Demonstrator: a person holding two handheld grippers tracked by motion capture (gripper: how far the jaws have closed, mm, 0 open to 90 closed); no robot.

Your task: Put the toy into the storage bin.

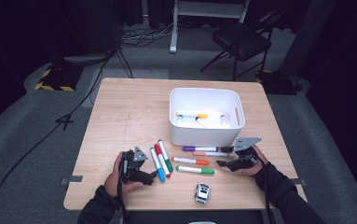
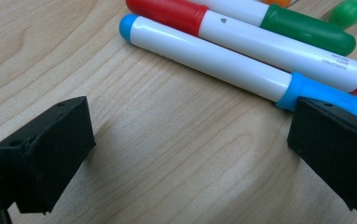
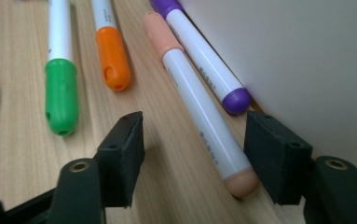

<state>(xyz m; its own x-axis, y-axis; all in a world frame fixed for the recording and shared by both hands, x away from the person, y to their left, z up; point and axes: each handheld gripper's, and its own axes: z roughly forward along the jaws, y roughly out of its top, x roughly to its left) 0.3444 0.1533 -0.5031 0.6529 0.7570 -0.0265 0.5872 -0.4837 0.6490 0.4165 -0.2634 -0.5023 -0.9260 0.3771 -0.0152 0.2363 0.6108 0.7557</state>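
Two grippers rest low on the table, jaws apart, nothing held. Right gripper (image 3: 192,158) straddles the peach marker (image 3: 199,112) beside the bin (image 1: 206,116): centre on the barrel, then close. Left gripper (image 2: 190,149) sits near the blue marker (image 2: 213,58).

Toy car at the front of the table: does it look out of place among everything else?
Somewhat. The toy car sits alone near the front edge, the one thing that is no marker; the green-capped marker and others lie loose, and more lie in the white bin.
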